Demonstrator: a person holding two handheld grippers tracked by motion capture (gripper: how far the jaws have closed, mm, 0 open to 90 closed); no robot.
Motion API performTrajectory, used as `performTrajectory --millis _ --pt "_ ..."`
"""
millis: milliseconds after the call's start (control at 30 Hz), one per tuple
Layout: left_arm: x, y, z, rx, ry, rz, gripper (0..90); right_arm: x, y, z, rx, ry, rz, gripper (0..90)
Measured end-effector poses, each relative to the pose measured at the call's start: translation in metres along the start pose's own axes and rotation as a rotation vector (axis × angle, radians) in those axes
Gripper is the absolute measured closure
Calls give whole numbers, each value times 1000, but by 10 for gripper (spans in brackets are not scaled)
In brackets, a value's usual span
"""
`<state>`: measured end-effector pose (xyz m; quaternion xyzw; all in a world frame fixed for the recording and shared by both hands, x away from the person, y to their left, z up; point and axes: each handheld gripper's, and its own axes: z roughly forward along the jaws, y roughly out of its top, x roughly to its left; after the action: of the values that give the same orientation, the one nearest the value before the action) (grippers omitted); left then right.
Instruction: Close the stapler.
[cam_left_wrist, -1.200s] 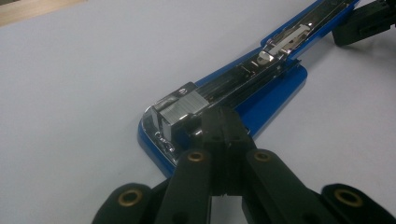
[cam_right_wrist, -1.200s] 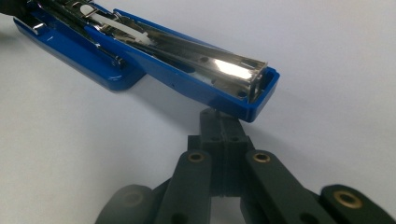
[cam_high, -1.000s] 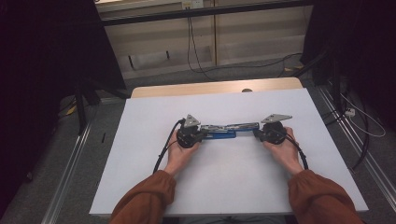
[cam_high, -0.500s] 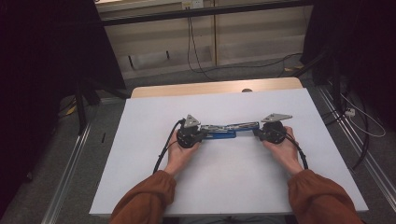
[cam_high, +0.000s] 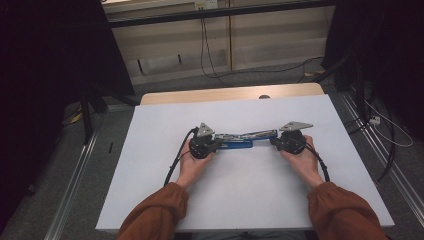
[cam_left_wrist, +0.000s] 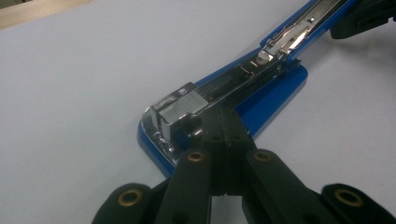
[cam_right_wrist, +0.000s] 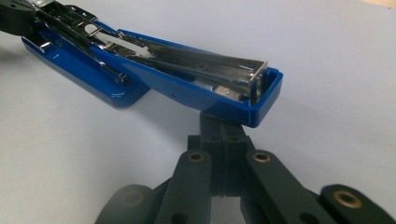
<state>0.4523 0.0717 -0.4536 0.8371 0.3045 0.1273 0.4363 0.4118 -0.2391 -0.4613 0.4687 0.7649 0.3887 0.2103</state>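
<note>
A rectangular table with a smooth white top carries the things; a strip of pale wood shows along its far edge. On the white surface lies one blue plastic stapler, swung fully open so its chrome staple channel faces up. It stretches between the left hand-held gripper and the right hand-held gripper, its base end right at the left one's closed jaws and its blue cover end right at the right one's.
</note>
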Motion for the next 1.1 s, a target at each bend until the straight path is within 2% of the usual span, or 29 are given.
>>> performTrajectory --millis 33,67,367,433,467,500,567,667,733,767,800,833,867,933,1000,1100 --pt "1 0 0 0 5 11 900 0 0 0 -3 1 0 900" --pt "0 0 0 -2 -2 -4 900 0 0 0 -6 1 2 900" --pt "0 0 0 -5 -3 -7 900 2 3 -2 -65 2 -22 900" --pt "1 0 0 -1 -5 4 900 3 4 -3 -88 12 -22 900" --pt "0 0 0 -3 7 9 900 3 5 -4 -96 17 -20 900" --pt "1 0 0 -5 -2 -3 900 3 5 -4 -107 23 -22 900" --pt "1 -1 0 -4 -2 5 900 4 6 -4 -123 35 -24 900" --pt "2 -1 0 -3 -3 5 900 6 6 -5 -129 47 -19 900" --pt "3 -2 -1 -12 -17 -16 900 6 6 -5 -131 42 -17 872" --pt "4 -2 -1 -7 -15 -5 900 5 6 -5 -129 44 -16 864" --pt "4 -2 -2 -7 -15 -11 900 5 6 -6 -130 44 -15 860" --pt "4 -2 -3 -4 -14 6 893 5 6 -7 -132 46 -11 855" --pt "3 -3 -3 -12 -21 -7 883 4 6 -7 -135 48 -6 845" --pt "2 -3 -5 -2 -26 11 865 3 6 -9 -145 50 -1 829" --pt "-1 -3 -6 -1 -45 3 843 3 7 -10 -154 55 0 822" --pt "-4 -1 -12 3 -80 23 824 4 7 -11 -157 61 -10 796"
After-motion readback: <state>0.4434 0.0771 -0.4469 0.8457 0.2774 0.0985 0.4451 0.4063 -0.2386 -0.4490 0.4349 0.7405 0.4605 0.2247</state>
